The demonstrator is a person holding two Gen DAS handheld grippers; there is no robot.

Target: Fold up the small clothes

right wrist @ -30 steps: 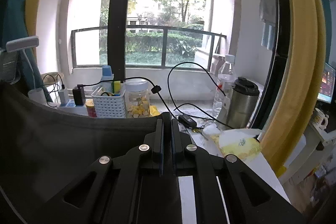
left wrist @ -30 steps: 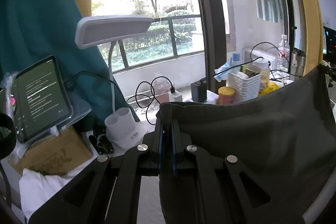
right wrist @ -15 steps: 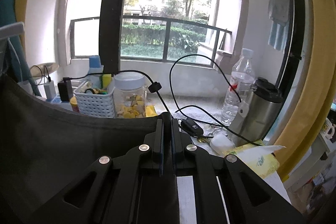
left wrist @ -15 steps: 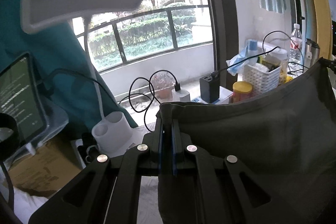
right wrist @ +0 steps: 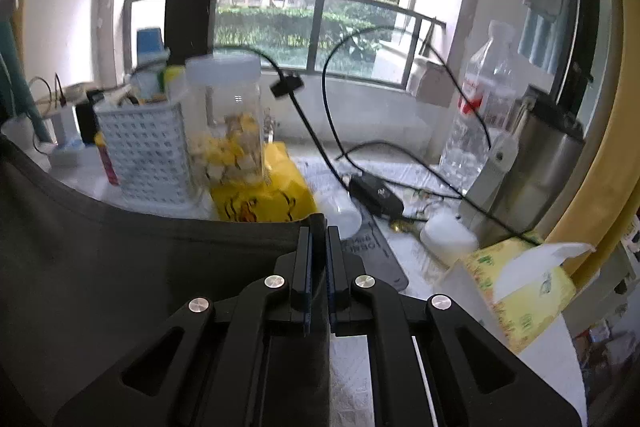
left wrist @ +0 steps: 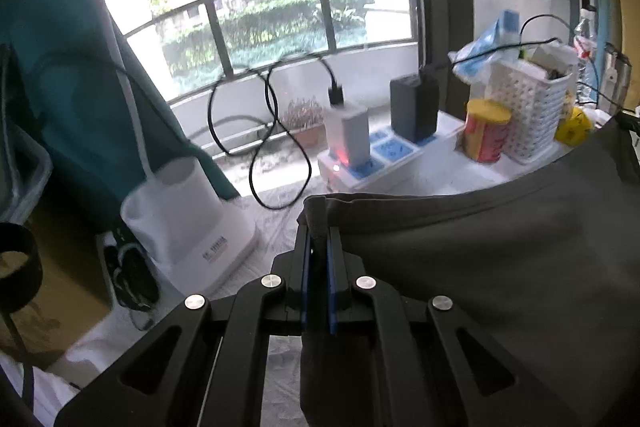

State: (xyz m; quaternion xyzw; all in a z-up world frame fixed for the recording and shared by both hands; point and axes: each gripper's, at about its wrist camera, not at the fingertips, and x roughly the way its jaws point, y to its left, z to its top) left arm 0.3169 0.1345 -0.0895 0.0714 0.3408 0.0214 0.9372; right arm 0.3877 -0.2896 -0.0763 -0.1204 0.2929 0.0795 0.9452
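**Dark garment held taut between both grippers above a crowded worktop**

We hold a dark grey garment (left wrist: 500, 267) by its upper edge, one corner in each gripper. Our left gripper (left wrist: 319, 247) has its fingers (left wrist: 306, 267) pressed together on the cloth's left corner, the fabric bunched between the blue pads. Our right gripper (right wrist: 319, 247) has its fingers (right wrist: 306, 267) clamped on the opposite corner in the same way. The cloth hangs between the two, its top hem sagging in a shallow curve, in front of the things on the worktop (right wrist: 400, 171). Behind it, by the window, stand a white slotted basket (right wrist: 148, 155), a clear jar (right wrist: 228, 123) with yellow pieces inside, a yellow packet (right wrist: 264, 199), a water bottle (right wrist: 480, 107) and a steel flask (right wrist: 540, 163). A white lamp base (left wrist: 188, 211) and a power strip (left wrist: 384, 155) show on the left, a tissue box (right wrist: 516, 287) on the right.
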